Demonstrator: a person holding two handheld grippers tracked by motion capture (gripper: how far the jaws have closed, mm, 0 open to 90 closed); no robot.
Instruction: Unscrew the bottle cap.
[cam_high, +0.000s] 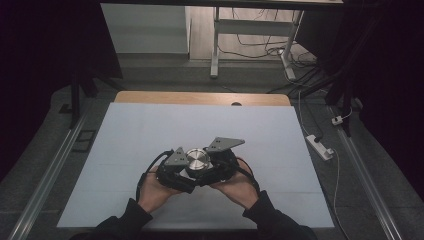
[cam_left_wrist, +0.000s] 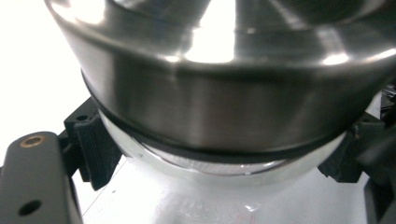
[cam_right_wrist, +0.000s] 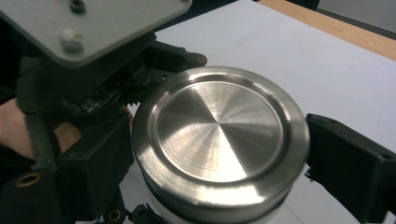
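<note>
Both tools (cam_high: 192, 172) grip one unlabelled steel-lidded jar (cam_high: 198, 160) — left clenched, right clasping lid.

White mat (cam_high: 150, 135) covers wooden table (cam_high: 200, 97). White power strip (cam_high: 320, 146) lies on grey floor, right of table. White desk frame (cam_high: 216, 45) stands beyond, cables (cam_high: 260, 50) trailing beneath it.

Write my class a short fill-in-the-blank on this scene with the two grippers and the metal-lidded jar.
1. The jar's lid is made of ____.
2. The jar sits between the two ____ held in the person's hands.
3. In the high view, the white mat covers a table made of ____.
4. The left gripper grips the jar just ____ the lid.

Missing words: metal; grippers; wood; below
</note>
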